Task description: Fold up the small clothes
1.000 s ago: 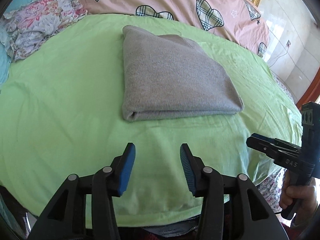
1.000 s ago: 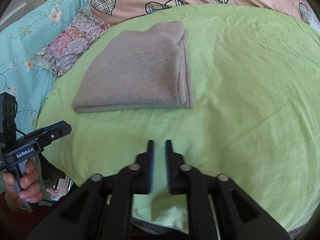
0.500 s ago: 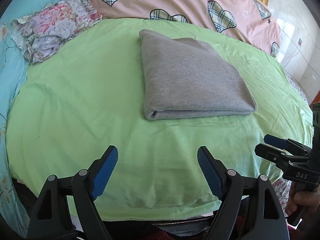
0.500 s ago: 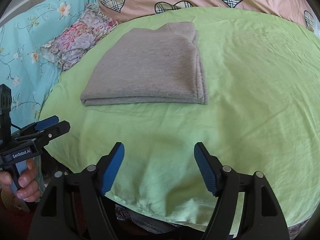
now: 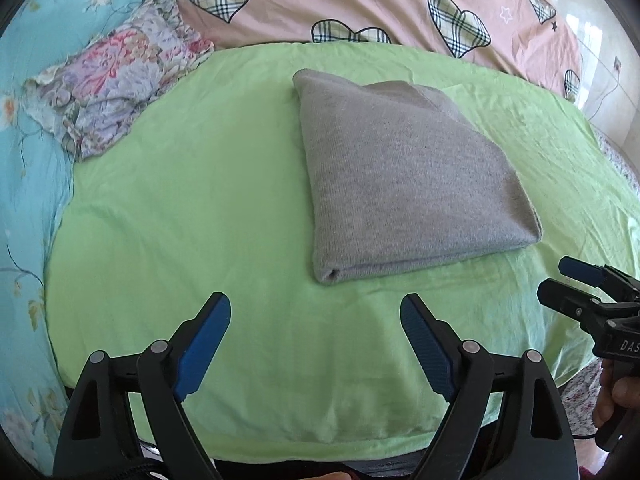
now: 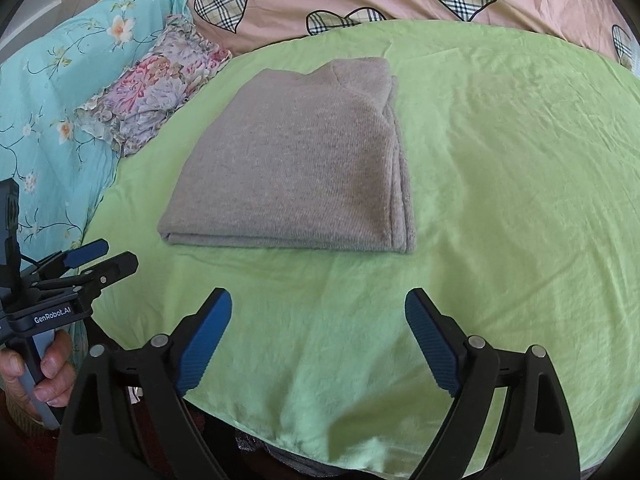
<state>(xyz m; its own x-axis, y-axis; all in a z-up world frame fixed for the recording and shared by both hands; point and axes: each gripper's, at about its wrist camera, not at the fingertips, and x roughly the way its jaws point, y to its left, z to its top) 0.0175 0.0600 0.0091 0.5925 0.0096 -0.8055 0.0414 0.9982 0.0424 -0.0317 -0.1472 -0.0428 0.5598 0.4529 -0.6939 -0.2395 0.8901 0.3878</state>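
Observation:
A grey knit garment (image 5: 404, 176) lies folded into a flat rectangle on the green sheet (image 5: 200, 220); it also shows in the right wrist view (image 6: 296, 164). My left gripper (image 5: 316, 308) is open and empty, above the sheet's near edge, short of the garment's folded edge. It also shows in the right wrist view (image 6: 96, 256) at the far left. My right gripper (image 6: 318, 304) is open and empty, in front of the garment. It also shows at the right edge of the left wrist view (image 5: 568, 280).
A floral cushion (image 5: 120, 84) lies at the sheet's far left, on turquoise flowered bedding (image 6: 52, 92). A pink cover with plaid hearts (image 5: 360, 0) runs along the back. The sheet's front edge (image 6: 340, 444) drops off just below the grippers.
Both grippers have opened wide and drawn back from the garment. The right gripper was shut one second ago. The folded garment has not moved.

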